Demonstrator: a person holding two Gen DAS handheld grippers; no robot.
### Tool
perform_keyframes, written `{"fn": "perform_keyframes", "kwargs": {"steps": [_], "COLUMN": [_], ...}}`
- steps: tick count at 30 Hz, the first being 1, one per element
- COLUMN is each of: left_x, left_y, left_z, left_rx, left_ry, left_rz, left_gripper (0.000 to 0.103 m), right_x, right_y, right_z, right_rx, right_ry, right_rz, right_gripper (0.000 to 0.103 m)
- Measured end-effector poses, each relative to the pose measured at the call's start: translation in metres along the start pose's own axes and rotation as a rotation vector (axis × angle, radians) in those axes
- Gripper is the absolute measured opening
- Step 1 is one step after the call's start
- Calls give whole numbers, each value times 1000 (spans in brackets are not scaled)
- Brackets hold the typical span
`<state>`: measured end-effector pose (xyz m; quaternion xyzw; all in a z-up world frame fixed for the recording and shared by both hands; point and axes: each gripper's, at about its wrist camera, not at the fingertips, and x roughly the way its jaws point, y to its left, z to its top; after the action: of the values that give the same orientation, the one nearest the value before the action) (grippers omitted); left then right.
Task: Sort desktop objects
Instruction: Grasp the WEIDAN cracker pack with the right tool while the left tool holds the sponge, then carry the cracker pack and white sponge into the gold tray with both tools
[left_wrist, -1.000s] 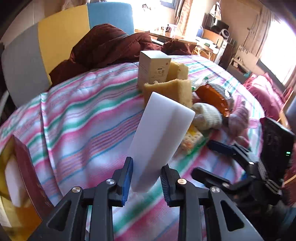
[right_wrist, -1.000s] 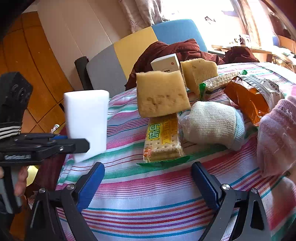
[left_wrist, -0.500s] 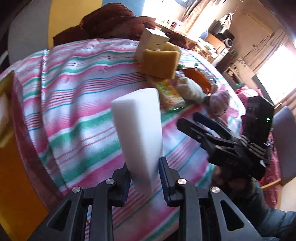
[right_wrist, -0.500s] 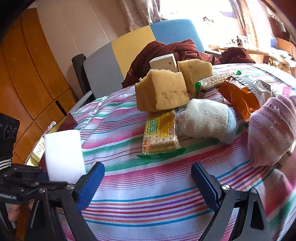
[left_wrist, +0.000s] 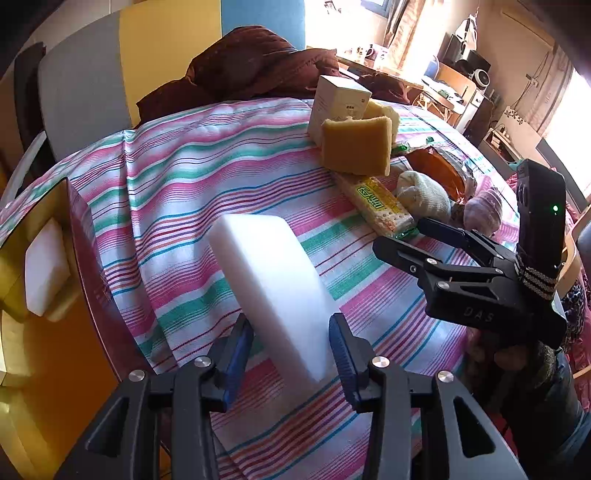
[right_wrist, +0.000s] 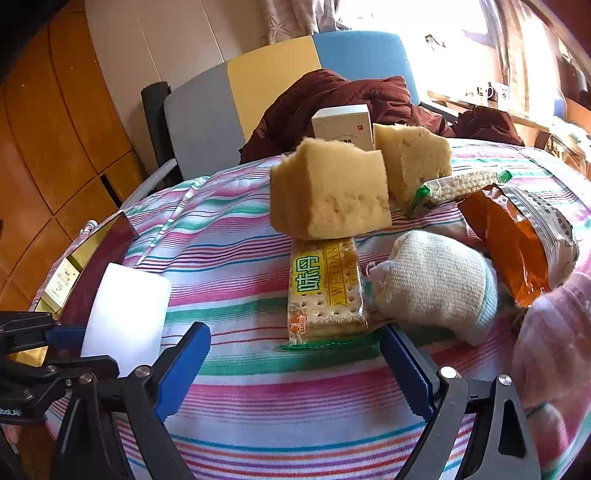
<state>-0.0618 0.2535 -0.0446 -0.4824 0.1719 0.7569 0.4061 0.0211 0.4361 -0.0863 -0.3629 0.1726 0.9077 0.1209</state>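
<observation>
My left gripper (left_wrist: 290, 343) is shut on the lower end of a white foam block (left_wrist: 273, 291), which tilts up and to the left above the striped tablecloth (left_wrist: 192, 192). The right wrist view shows this block (right_wrist: 125, 314) by the table's left edge. My right gripper (right_wrist: 291, 354) stands wide open, low over the cloth, at the near end of a cracker packet (right_wrist: 325, 288) with nothing between its fingers. In the left wrist view my right gripper (left_wrist: 400, 236) is at the right. Two yellow sponges (right_wrist: 328, 192) (right_wrist: 413, 162), a white carton (right_wrist: 343, 125) and a rolled white sock (right_wrist: 432, 280) sit behind the packet.
A dark red box (left_wrist: 81, 229) with a gold inside stands at the table's left edge and holds another white block (left_wrist: 44, 273). An orange snack bag (right_wrist: 513, 236), a pink sock (right_wrist: 554, 332) and a second cracker packet (right_wrist: 461, 184) lie on the right. A maroon jacket (right_wrist: 332, 99) hangs on the chair behind.
My left gripper has carried the white block down and left toward the table's left edge near the box, and the block has tipped in the grip. My right gripper stays open by the crackers.
</observation>
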Motion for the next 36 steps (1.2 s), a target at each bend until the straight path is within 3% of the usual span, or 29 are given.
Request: {"fn": "perform_keyframes", "kwargs": {"steps": [8, 17, 18, 19, 20, 22, 31, 36], "left_x": [6, 8, 8, 8, 8, 8, 1, -15], "left_y": [6, 7, 7, 7, 7, 6, 3, 0], "left_z": [3, 3, 2, 2, 1, 1, -10, -22], "left_rx": [5, 4, 1, 0, -1, -3, -35, -56], "left_ry": [-3, -7, -8, -8, -9, -10, -66, -142], "left_rz": [15, 15, 16, 17, 19, 21, 28, 16], "left_gripper": [45, 45, 45, 45, 45, 45, 41, 31], "right_x": [5, 37, 39, 41, 42, 40, 0, -21], "right_y": [0, 10, 12, 14, 16, 15, 18, 22], "right_z": [18, 42, 42, 41, 39, 33, -8, -28], "right_rx": [-28, -214, -237, -259, -280, -287, -258, -195], "right_ry": [11, 87, 93, 104, 115, 125, 107, 83], "right_rz": [-37, -58, -64, -69, -74, -65, 9, 69], "right_gripper": [90, 89, 84, 77, 64, 53, 50, 50]}}
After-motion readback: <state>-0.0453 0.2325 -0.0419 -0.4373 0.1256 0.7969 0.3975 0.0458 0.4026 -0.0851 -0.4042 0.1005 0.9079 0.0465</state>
